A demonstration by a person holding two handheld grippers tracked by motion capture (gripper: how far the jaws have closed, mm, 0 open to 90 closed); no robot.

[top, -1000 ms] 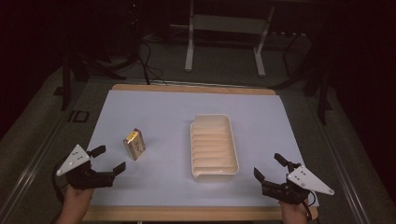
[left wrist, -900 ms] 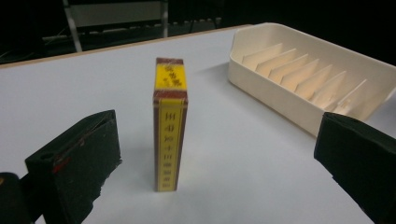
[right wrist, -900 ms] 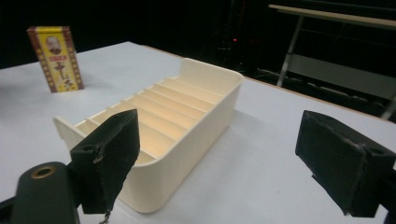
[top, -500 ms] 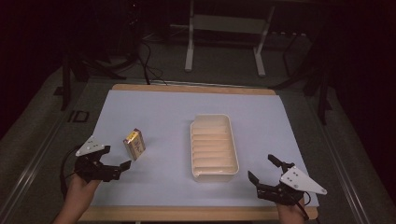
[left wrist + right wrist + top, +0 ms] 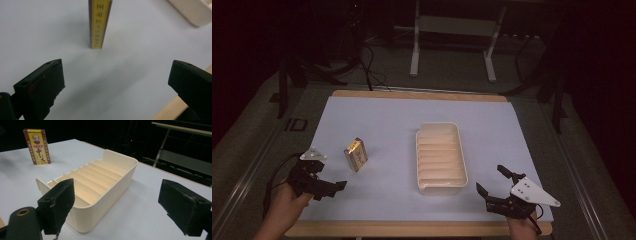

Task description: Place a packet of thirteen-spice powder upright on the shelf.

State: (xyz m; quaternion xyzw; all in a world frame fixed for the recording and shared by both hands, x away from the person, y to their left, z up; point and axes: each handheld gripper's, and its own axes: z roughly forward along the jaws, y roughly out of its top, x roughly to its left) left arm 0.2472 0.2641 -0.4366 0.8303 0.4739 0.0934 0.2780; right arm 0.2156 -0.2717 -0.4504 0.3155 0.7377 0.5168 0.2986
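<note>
High view: a smooth pale-blue sheet covers the wood-edged counter [image 5: 377, 115], and everything beyond it sinks into darkness, so the metal frame legs at the top of the frame are hard to make out. Right of centre lies a long cream plastic tray [image 5: 439, 158] with rounded corners and thin cross ribs that split it into narrow slots; every slot that can be seen is bare. Left of centre stands a small flat yellow-and-brown printed box [image 5: 356, 154], upright on the sheet and well apart from the tray.

At lower left, the black left gripper [image 5: 326, 184] is held in a hand, just below the box and short of touching it. In the left gripper view its matte, blocky fingers [image 5: 41, 86] stand wide apart with nothing between them; the box shows edge-on at the top, cut off by the frame.

At lower right, the black right gripper [image 5: 494, 185] sits near the tray's near end, with a grey three-cornered plate on top. Its worn-looking fingers [image 5: 58, 203] are likewise spread wide and empty. The box's print there is probably lettering, too small to read.
</note>
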